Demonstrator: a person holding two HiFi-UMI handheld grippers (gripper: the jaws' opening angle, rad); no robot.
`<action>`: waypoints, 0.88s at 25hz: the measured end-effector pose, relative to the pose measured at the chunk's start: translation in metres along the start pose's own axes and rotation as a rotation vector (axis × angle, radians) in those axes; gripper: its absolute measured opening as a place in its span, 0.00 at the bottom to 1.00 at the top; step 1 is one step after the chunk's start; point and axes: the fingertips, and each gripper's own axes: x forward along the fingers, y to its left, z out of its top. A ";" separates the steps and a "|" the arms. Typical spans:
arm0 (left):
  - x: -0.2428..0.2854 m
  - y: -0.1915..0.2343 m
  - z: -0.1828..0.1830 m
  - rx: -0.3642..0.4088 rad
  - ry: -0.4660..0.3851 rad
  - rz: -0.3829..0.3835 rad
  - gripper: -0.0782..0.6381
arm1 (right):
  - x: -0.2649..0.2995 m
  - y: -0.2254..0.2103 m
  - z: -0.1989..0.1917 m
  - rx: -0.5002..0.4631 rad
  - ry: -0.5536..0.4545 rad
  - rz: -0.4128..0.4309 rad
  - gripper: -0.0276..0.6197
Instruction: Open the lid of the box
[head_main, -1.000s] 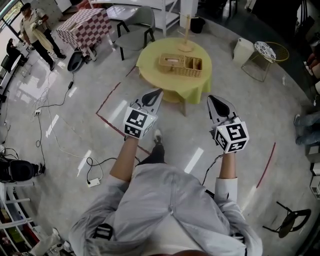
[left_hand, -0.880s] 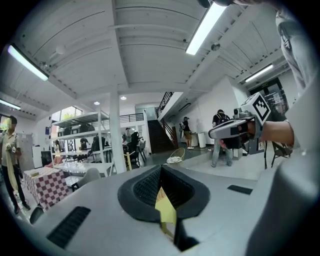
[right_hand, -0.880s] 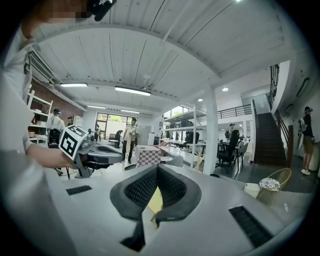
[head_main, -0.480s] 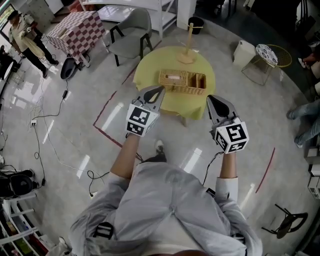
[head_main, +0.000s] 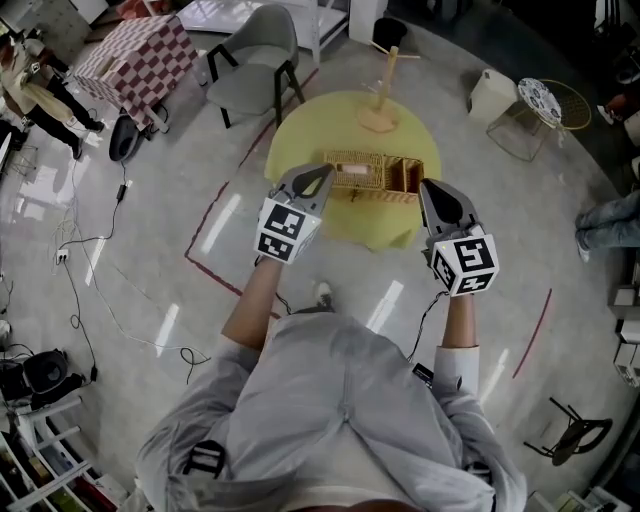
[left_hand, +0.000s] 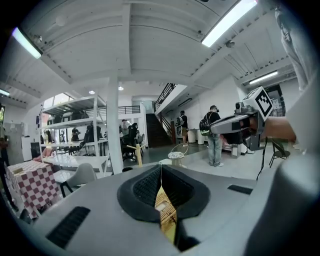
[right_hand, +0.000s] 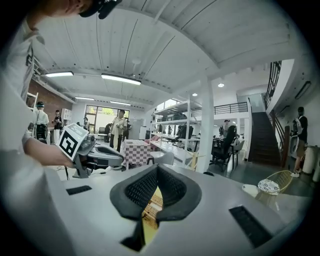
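Note:
A wicker box (head_main: 372, 175) stands on a round table with a yellow cloth (head_main: 300, 135); its left part looks covered by a lid, and its right part is darker. My left gripper (head_main: 318, 172) is shut and empty, with its tips at the box's left end. My right gripper (head_main: 428, 188) is also shut and empty, at the box's right end. In the left gripper view the jaws (left_hand: 161, 167) meet, and wicker (left_hand: 166, 212) shows through the slit below them. In the right gripper view the jaws (right_hand: 157, 167) meet above a glimpse of wicker (right_hand: 151, 205).
A wooden stand (head_main: 385, 95) rises at the table's far side. Behind it are a grey chair (head_main: 255, 60), a checkered table (head_main: 130, 55), a white bin (head_main: 492, 92) and a wire side table (head_main: 545, 105). Cables (head_main: 100, 270) and red tape lines (head_main: 215, 265) run over the floor.
The person has walked up to the table, so the box has come from well ahead of the grippers to right at both sets of tips. Both grippers stayed shut.

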 end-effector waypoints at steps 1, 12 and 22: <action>0.004 0.005 -0.003 -0.012 0.008 -0.007 0.15 | 0.007 -0.001 -0.002 0.001 0.005 -0.001 0.08; 0.043 0.021 -0.054 -0.089 0.091 -0.110 0.24 | 0.049 -0.008 -0.030 0.027 0.075 -0.036 0.08; 0.073 -0.004 -0.135 -0.173 0.244 -0.137 0.27 | 0.065 -0.024 -0.076 0.071 0.123 -0.027 0.08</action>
